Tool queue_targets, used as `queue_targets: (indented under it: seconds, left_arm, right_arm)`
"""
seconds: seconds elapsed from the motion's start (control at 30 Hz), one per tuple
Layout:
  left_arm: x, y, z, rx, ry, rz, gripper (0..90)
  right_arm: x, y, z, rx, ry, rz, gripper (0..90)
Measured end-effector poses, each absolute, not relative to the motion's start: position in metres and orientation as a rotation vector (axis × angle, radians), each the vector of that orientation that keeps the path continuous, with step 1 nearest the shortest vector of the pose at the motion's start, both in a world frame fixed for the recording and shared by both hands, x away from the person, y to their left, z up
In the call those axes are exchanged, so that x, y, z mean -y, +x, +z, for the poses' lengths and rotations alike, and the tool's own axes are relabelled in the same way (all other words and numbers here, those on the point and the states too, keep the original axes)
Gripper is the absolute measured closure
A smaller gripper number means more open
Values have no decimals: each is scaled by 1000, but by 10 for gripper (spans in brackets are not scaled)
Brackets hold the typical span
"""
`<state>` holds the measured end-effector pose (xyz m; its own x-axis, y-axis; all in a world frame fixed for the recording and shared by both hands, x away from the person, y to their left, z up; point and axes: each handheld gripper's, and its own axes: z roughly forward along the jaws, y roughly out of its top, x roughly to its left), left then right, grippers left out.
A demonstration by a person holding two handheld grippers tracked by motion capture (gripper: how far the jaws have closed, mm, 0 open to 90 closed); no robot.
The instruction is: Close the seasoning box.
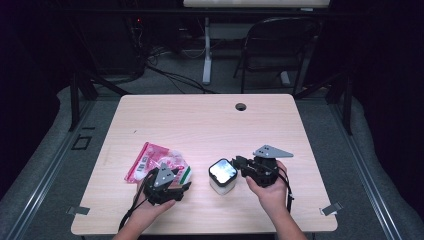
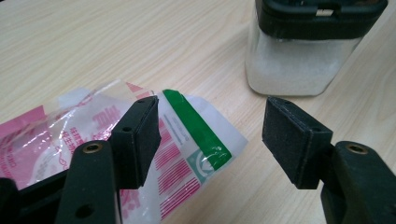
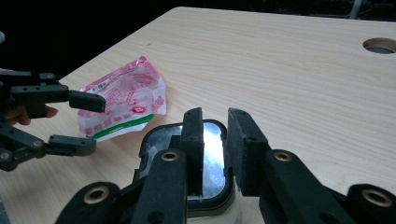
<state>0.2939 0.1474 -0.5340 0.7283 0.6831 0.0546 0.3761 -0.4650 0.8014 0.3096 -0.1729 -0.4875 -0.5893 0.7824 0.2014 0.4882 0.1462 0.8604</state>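
Jar [image 1: 222, 176]: clear, white granules, black lid; right tongs [image 1: 239, 163] slightly parted above, left tongs [image 2: 210, 140] released.

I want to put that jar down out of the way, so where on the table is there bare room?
The far half of the table, from the pink bag and jar up to the cable hole, is bare. The right edge strip is free. The near edge is crowded.

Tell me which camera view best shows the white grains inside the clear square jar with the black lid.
The left gripper view: the clear square jar shows its side wall with the white grains. The high view gives just its shiny lid from above; the right gripper view has jaws hiding most of it.
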Motion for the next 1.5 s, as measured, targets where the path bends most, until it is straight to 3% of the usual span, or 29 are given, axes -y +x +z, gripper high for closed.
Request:
queue_targets:
  seconds: [0.5, 1.0, 1.5]
  left_arm:
    - [-168, 297, -517, -862, 2034, 521, 369]
    - [-187, 304, -515, -939, 2005, 539, 370]
    - [-209, 309, -512, -1017, 1960, 571, 372]
  right_arm:
    - [175, 310, -487, -2124, 1242, 1424, 737]
    - [185, 316, -488, -2094, 1281, 1416, 479]
    - [216, 325, -494, -1993, 1398, 1367, 417]
